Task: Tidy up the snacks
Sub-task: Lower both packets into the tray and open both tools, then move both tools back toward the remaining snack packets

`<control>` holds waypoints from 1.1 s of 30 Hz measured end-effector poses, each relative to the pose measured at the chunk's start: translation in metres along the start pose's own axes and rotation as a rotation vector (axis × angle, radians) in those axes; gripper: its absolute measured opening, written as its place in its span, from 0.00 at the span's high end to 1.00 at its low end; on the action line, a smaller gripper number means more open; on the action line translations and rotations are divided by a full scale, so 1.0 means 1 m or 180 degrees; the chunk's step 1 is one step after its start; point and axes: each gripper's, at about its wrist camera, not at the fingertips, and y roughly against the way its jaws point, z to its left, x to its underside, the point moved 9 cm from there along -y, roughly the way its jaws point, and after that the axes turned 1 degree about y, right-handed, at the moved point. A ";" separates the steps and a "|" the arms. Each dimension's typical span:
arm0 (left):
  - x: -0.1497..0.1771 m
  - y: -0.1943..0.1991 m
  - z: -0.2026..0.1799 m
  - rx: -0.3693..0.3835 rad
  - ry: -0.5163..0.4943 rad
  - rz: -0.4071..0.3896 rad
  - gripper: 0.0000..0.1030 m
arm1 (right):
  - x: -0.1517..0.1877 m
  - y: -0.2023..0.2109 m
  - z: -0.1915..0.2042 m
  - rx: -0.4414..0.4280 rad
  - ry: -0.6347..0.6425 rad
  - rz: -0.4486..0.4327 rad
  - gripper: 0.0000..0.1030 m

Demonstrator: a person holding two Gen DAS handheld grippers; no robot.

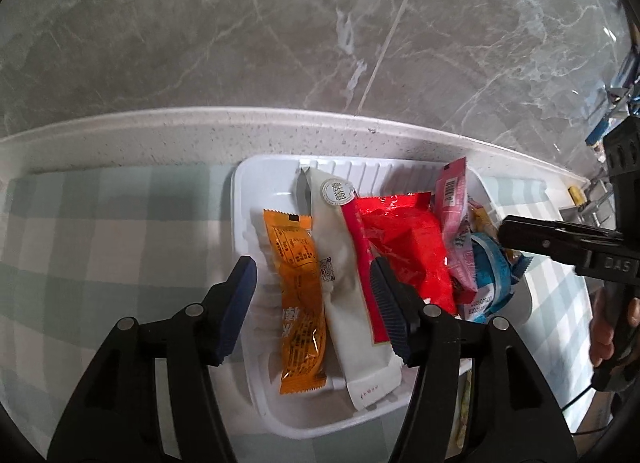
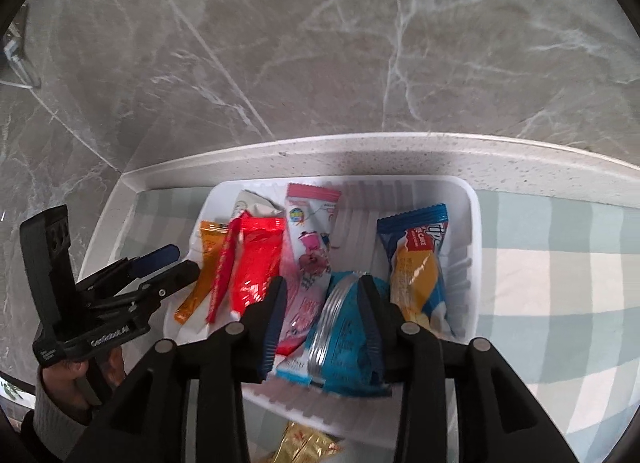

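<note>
Left wrist view: the checked tabletop (image 1: 100, 223) carries a white tray (image 1: 256, 391) against the marble wall, its snacks lined up side by side: red packet (image 1: 404, 247), white packet (image 1: 344, 283), orange packet (image 1: 300, 303). The left claw (image 1: 314, 303) stands released over the white and orange packets, pads clear of both. In the right wrist view the right claw (image 2: 320, 323) straddles the blue-wrapped snack (image 2: 344, 347), jaws parted; I cannot tell if they still touch it. Placing looks nearly finished. Next, I judge, comes fetching the gold packet (image 2: 308, 445) lying just outside the tray.
</note>
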 end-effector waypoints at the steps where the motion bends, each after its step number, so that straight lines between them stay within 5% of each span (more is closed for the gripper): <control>1: 0.000 0.005 -0.002 -0.0028 -0.0043 -0.0029 0.44 | 0.002 0.006 0.001 -0.0011 0.0002 -0.0028 0.59; 11: 0.018 0.066 -0.033 -0.0219 -0.0450 -0.0204 0.44 | 0.036 0.054 0.018 -0.0100 0.0052 -0.0134 0.54; 33: 0.105 0.128 -0.122 -0.0052 -0.1142 -0.0130 0.44 | 0.141 0.129 0.021 -0.0001 -0.0084 -0.0228 0.51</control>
